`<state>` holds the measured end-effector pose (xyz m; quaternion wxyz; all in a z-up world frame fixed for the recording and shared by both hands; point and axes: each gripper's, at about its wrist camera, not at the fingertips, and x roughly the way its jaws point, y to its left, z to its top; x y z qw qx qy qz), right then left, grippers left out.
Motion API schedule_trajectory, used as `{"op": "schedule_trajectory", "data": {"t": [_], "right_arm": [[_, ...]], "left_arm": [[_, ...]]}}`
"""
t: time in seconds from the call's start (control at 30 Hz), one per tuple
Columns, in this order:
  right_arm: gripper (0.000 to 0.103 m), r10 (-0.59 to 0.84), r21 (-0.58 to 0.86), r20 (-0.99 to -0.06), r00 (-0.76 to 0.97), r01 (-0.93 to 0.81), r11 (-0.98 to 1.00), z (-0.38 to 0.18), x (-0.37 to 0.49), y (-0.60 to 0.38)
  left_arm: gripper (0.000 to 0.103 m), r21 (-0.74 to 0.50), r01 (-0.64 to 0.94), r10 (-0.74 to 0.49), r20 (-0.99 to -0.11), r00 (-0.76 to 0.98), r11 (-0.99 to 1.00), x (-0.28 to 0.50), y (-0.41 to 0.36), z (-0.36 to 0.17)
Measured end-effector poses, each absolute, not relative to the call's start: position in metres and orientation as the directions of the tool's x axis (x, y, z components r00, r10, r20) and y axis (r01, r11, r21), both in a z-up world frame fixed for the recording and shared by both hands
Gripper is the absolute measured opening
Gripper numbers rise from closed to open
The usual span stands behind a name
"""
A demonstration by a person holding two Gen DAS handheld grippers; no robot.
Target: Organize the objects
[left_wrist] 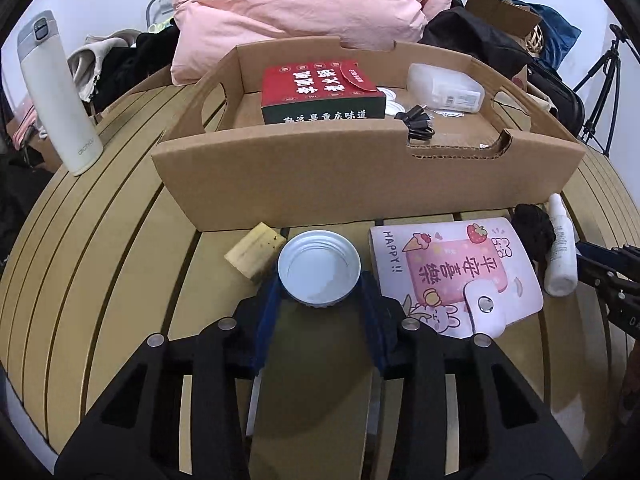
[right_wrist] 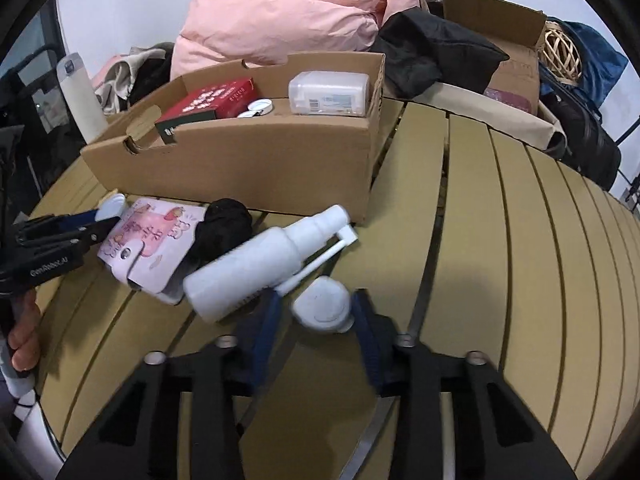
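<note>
My left gripper is shut on a round metal lid, held just above the slatted table in front of the cardboard tray. The tray holds a red box, a clear plastic container, small white caps and a black cable. My right gripper is shut on a white round cap, next to a lying white spray bottle. The left gripper also shows in the right wrist view, holding the lid.
A pink cartoon pouch, a black fabric bundle and a yellow sponge block lie in front of the tray. A white thermos stands at the far left. Pink bedding, bags and boxes pile up behind the table.
</note>
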<state>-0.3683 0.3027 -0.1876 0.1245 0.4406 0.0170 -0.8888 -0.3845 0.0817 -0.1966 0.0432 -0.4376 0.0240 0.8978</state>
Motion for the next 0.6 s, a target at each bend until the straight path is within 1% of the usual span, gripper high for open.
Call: {"op": "schedule_trajectory", "data": {"t": [0.13, 0.23, 0.3, 0.37, 0.43, 0.5, 0.57, 0.6], "right_arm": [[0.031, -0.183, 0.054, -0.787, -0.589, 0.230, -0.972, -0.188, -0.366, 0.300], [0.031, -0.172, 0.056, -0.786, -0.594, 0.209, -0.976, -0.181, -0.359, 0.301], [0.031, -0.173, 0.061, -0.773, -0.611, 0.199, -0.978, -0.167, -0.343, 0.303], [0.031, -0.164, 0.055, -0.757, -0.632, 0.189, -0.980, -0.146, -0.317, 0.305], [0.031, -0.151, 0.044, -0.749, -0.645, 0.179, -0.983, -0.127, -0.287, 0.305], [0.031, -0.159, 0.035, -0.732, -0.663, 0.196, -0.980, -0.104, -0.243, 0.303], [0.031, -0.150, 0.020, -0.714, -0.684, 0.194, -0.981, -0.082, -0.191, 0.302], [0.031, -0.145, 0.015, -0.707, -0.693, 0.190, -0.982, -0.075, -0.171, 0.302]], "left_arm": [[0.035, -0.023, -0.088, 0.072, -0.790, -0.609, -0.996, -0.377, 0.081, -0.193], [0.035, -0.049, -0.079, 0.087, -0.781, -0.618, -0.996, -0.360, 0.073, -0.173], [0.035, -0.050, -0.082, 0.091, -0.766, -0.637, -0.995, -0.337, 0.065, -0.149], [0.035, -0.031, -0.070, 0.069, -0.749, -0.659, -0.997, -0.315, 0.055, -0.127], [0.035, -0.001, -0.036, 0.024, -0.752, -0.659, -0.999, -0.288, 0.042, -0.110], [0.035, -0.025, -0.021, 0.032, -0.763, -0.646, -0.999, -0.253, 0.027, -0.096], [0.035, -0.080, -0.011, 0.068, -0.755, -0.652, -0.997, -0.209, 0.008, -0.081], [0.035, -0.085, -0.001, 0.065, -0.752, -0.656, -0.996, -0.194, 0.001, -0.077]]}}
